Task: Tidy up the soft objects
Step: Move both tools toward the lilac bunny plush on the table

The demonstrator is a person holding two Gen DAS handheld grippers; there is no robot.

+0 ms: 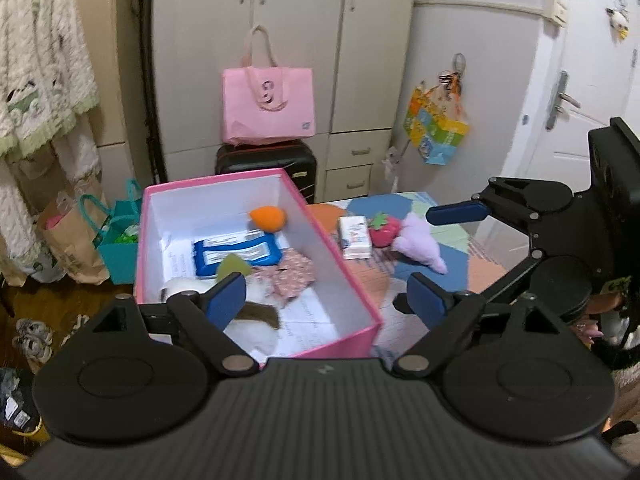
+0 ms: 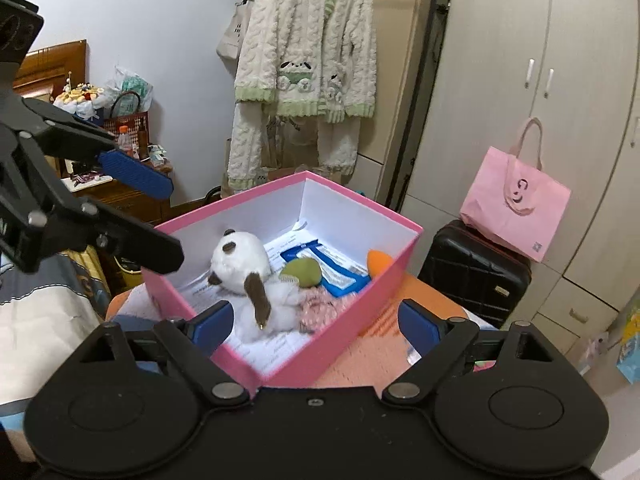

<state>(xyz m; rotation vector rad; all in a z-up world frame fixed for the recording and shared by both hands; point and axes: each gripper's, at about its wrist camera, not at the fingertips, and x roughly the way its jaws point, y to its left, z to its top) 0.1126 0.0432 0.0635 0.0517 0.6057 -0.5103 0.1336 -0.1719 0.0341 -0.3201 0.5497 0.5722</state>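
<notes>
A pink box (image 1: 344, 268) (image 2: 360, 292) with white inside stands on the table. It holds a white and brown plush dog (image 2: 244, 276), an orange soft piece (image 1: 268, 218) (image 2: 380, 264), a green soft piece (image 2: 302, 272), a pink fabric piece (image 1: 294, 272) and a blue wipes pack (image 1: 236, 254). A red plush strawberry (image 1: 384, 230), a purple plush (image 1: 420, 244) and a white tissue pack (image 1: 354, 236) lie on the table right of the box. My left gripper (image 1: 326, 300) is open and empty over the box's near end. My right gripper (image 2: 316, 326) is open and empty above the box's corner.
A patchwork cloth (image 1: 452, 264) covers the table. A black suitcase (image 1: 266, 162) with a pink tote bag (image 1: 268, 110) stands behind the box by the wardrobe (image 1: 304, 40). Paper bags (image 1: 72, 236) sit on the floor at the left. A fleece robe (image 2: 308, 60) hangs nearby.
</notes>
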